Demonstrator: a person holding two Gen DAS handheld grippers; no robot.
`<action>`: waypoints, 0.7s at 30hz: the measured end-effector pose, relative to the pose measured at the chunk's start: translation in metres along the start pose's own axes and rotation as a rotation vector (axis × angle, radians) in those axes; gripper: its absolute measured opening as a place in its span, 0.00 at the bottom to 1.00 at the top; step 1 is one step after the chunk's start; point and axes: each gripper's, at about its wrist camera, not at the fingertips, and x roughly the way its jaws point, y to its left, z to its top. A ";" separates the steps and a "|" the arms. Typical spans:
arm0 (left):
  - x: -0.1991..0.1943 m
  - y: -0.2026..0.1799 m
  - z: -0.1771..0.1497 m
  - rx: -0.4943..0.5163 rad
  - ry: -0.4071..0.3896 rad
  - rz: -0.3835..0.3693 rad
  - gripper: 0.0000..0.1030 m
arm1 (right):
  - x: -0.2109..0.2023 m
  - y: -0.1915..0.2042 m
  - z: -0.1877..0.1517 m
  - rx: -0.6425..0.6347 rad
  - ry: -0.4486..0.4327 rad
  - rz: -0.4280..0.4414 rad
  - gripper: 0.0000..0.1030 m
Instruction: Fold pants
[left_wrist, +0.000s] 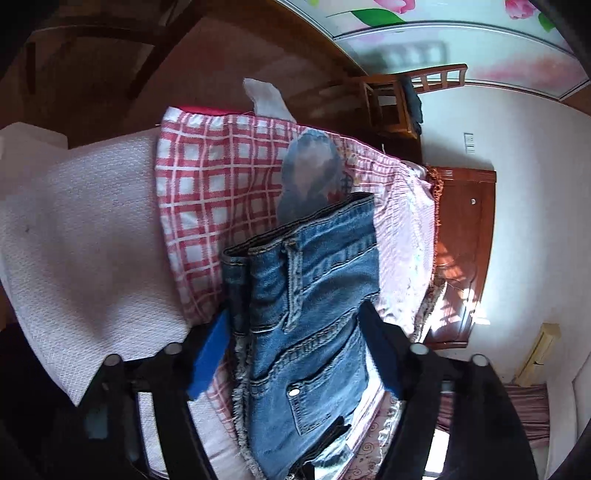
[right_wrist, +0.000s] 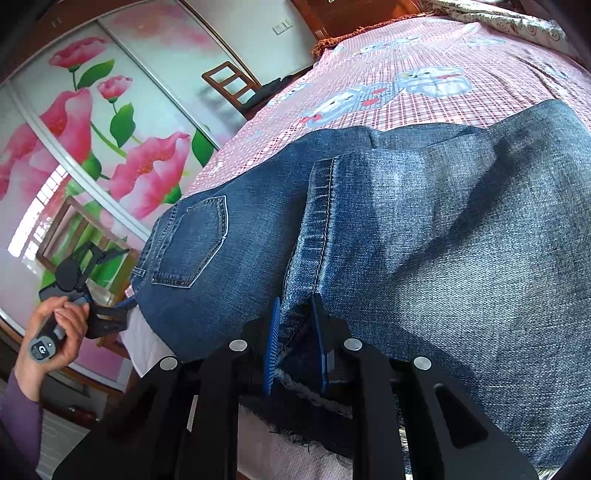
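Blue denim pants (right_wrist: 443, 240) lie spread over the bed, back pocket (right_wrist: 192, 243) facing up. My right gripper (right_wrist: 295, 332) is shut on a stitched seam edge of a leg near its frayed hem, blue pads pressed to both sides. In the left wrist view the waist end of the pants (left_wrist: 314, 258), with belt loop and metal button, fills the gap of my left gripper (left_wrist: 299, 350); both blue pads touch the denim. The left gripper (right_wrist: 99, 314) also shows in the right wrist view, held in a hand (right_wrist: 55, 332) at the waist end.
The bed carries a pink checked sheet (right_wrist: 443, 48) with cartoon prints, a red-and-white checked cloth (left_wrist: 207, 192) and a white blanket (left_wrist: 74, 221). A wooden chair (left_wrist: 399, 99) and a wooden cabinet (left_wrist: 461, 240) stand beside it. Flowered sliding doors (right_wrist: 92, 129) line the wall.
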 end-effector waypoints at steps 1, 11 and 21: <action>-0.002 0.002 0.000 0.005 -0.001 0.030 0.47 | -0.001 0.000 -0.001 -0.001 -0.003 0.003 0.16; -0.014 0.002 -0.005 0.054 -0.039 0.057 0.15 | -0.005 -0.003 -0.003 0.007 -0.010 0.012 0.16; -0.032 -0.071 -0.036 0.419 -0.134 0.025 0.14 | -0.044 -0.014 0.010 0.134 -0.089 0.144 0.73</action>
